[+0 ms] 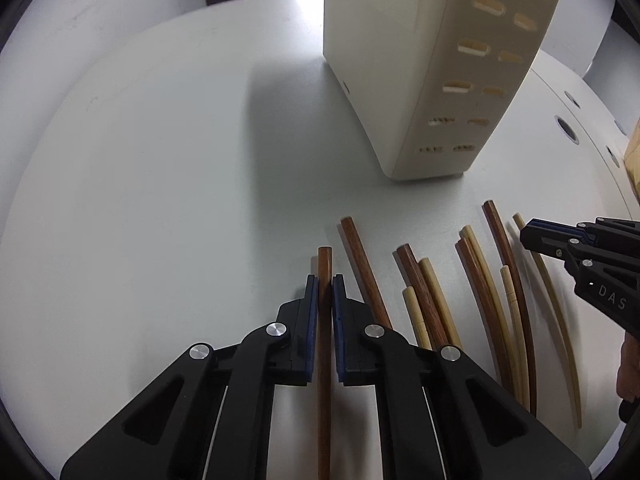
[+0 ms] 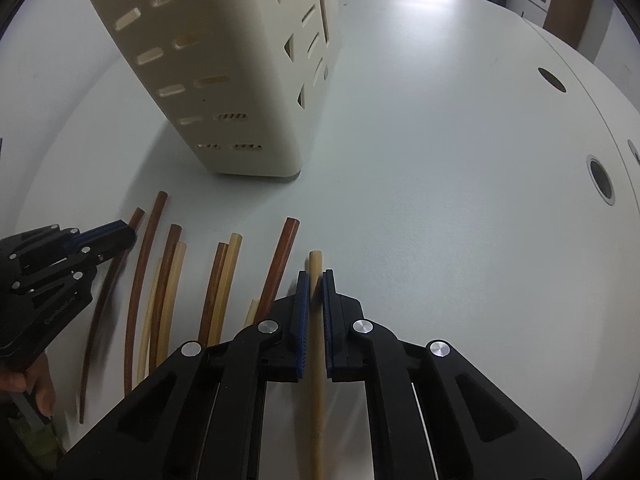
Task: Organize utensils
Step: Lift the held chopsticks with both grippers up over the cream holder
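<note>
Several loose chopsticks, dark brown and pale, lie in a row on the white table [image 1: 140, 160]. My left gripper [image 1: 325, 284] is shut on the leftmost dark brown chopstick [image 1: 325, 360], which runs between its blue pads; it also shows in the right wrist view [image 2: 108, 280]. My right gripper [image 2: 316, 278] is shut on the rightmost pale chopstick [image 2: 318, 400], seen in the left wrist view too [image 1: 560, 320]. A cream slotted utensil holder [image 1: 424, 68] stands upright behind the row and also shows in the right wrist view [image 2: 224, 68].
More chopsticks lie between the two grippers [image 1: 428, 300] [image 2: 168, 288]. Round holes [image 2: 600, 178] are set in the table at the right. A cardboard box edge [image 1: 634, 160] shows at far right.
</note>
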